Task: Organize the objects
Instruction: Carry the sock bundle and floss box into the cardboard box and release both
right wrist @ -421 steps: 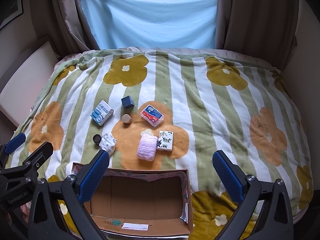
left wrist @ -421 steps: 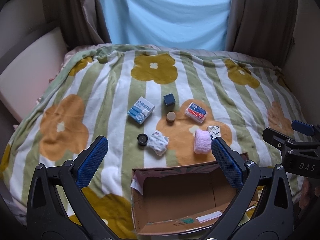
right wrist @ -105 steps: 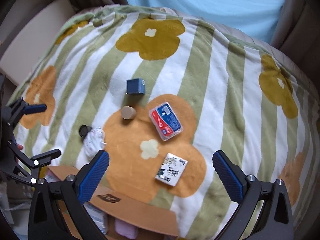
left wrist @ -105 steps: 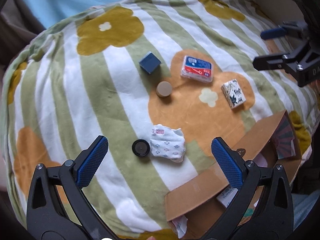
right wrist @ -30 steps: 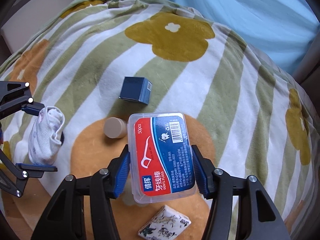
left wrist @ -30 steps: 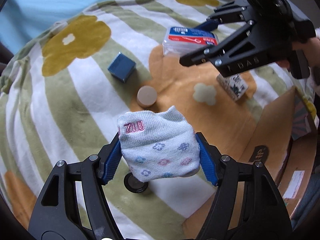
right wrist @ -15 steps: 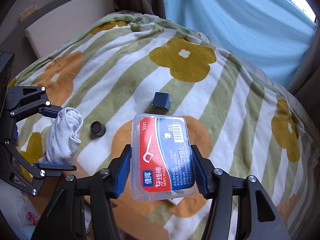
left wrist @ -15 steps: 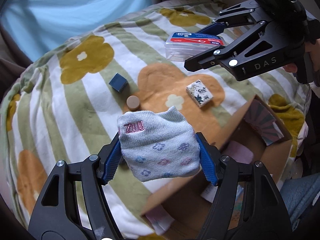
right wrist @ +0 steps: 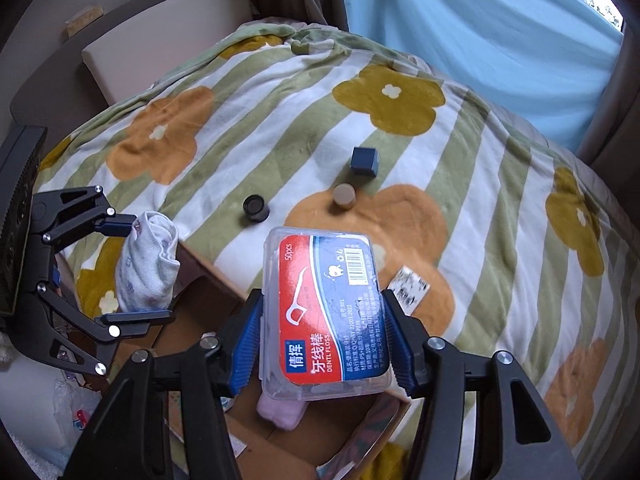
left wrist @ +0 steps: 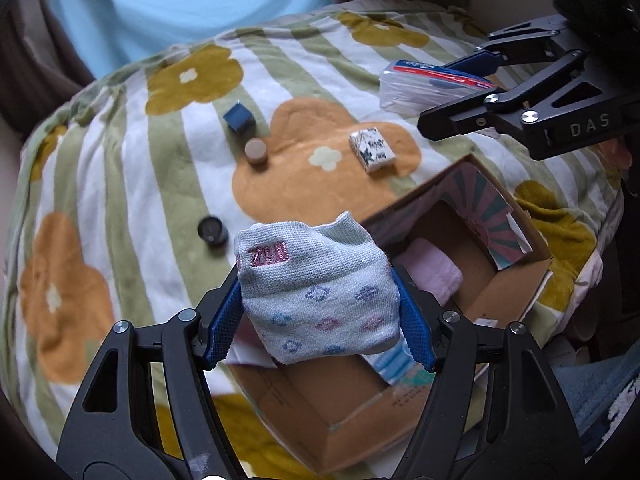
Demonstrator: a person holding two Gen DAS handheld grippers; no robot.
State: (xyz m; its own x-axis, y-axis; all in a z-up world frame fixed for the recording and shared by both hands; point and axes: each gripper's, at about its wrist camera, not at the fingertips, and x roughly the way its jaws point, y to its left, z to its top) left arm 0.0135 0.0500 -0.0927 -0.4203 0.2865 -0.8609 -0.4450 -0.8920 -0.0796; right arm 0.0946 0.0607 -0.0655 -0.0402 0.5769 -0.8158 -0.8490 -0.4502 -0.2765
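My left gripper [left wrist: 320, 320] is shut on a rolled pale sock [left wrist: 316, 288] with small patterns, held above the near end of the open cardboard box [left wrist: 532, 276]. It also shows in the right wrist view [right wrist: 148, 268]. My right gripper [right wrist: 324, 336] is shut on a clear dental floss box [right wrist: 328, 312] with a red and blue label, held above the box [right wrist: 208, 276]; it shows in the left wrist view [left wrist: 432, 84] too. A pink towel [left wrist: 432, 272] and a blue carton [left wrist: 396, 364] lie inside the box.
On the flowered blanket [left wrist: 120, 184] lie a dark blue cube [left wrist: 239, 118], a tan round cap [left wrist: 255, 151], a black round cap [left wrist: 212, 230] and a patterned tissue pack [left wrist: 372, 150]. A pale headboard [right wrist: 160, 40] stands at the left; curtains at the back.
Both grippers have moved back with their objects, from over the blanket to above the cardboard box. The sock and the floss box stay clamped.
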